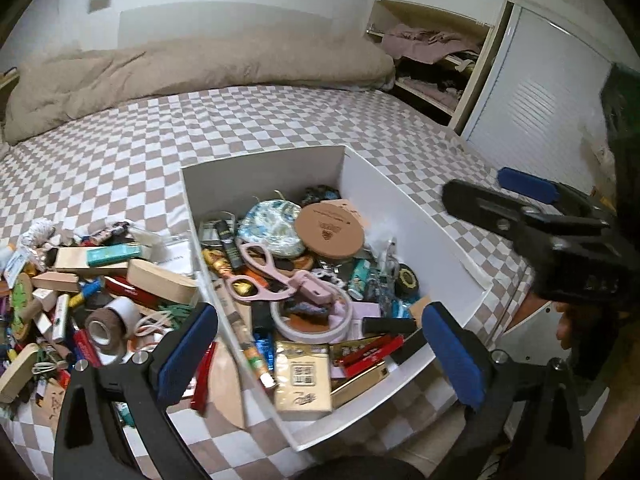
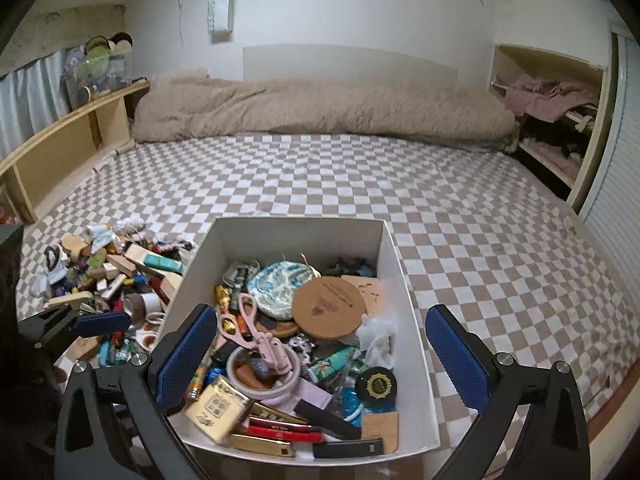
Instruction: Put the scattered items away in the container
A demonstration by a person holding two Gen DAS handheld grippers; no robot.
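Observation:
A white open box [image 1: 362, 184] [image 2: 300, 236] sits on the bed, full of small items: a round cork coaster [image 1: 330, 232], pink scissors [image 1: 260, 276], a tape ring [image 2: 262, 380] and a beige packet [image 1: 302, 376]. A heap of scattered items [image 1: 80, 292] [image 2: 112, 276] lies just left of the box. My left gripper [image 1: 320, 356] is open and empty above the box's near left wall. My right gripper [image 2: 320, 360] is open and empty over the box's near end; it also shows at the right of the left wrist view [image 1: 476, 186].
The bed has a brown-and-white checked sheet [image 2: 480, 240] and a beige duvet [image 2: 320, 108] along the far wall. A wooden shelf [image 2: 60, 148] borders the left side. An open niche with clothes [image 2: 552, 120] and a white louvred door [image 1: 532, 100] stand at the right.

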